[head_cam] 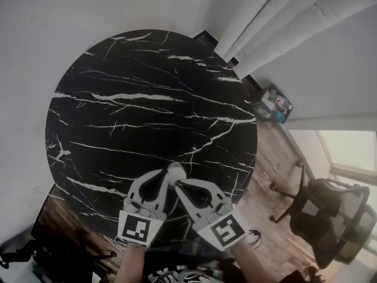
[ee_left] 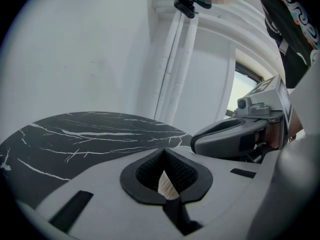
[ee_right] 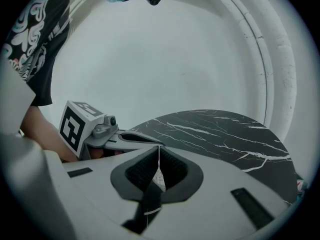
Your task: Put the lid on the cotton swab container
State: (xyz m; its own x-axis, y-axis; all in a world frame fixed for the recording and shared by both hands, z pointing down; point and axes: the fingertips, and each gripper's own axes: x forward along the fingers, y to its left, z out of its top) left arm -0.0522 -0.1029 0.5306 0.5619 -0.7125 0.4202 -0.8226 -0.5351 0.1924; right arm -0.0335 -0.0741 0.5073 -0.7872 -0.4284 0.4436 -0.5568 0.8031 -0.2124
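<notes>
left gripper (head_cam: 167,180) and right gripper (head_cam: 181,185) both pinch a small round white container (head_cam: 176,171), ribbed, over the black marble table (head_cam: 141,99).

dim, cool daylight is seen throughout. in the head view the brightest patch is found at the window (head_cam: 352,149) on the right, where detail is washed out to pale glare. the black marble table (head_cam: 147,99) is lit flatly and evenly. both gripper views are bent strongly by the wide lens and ringed with dark corners, and their near foreground is rendered soft.
</notes>
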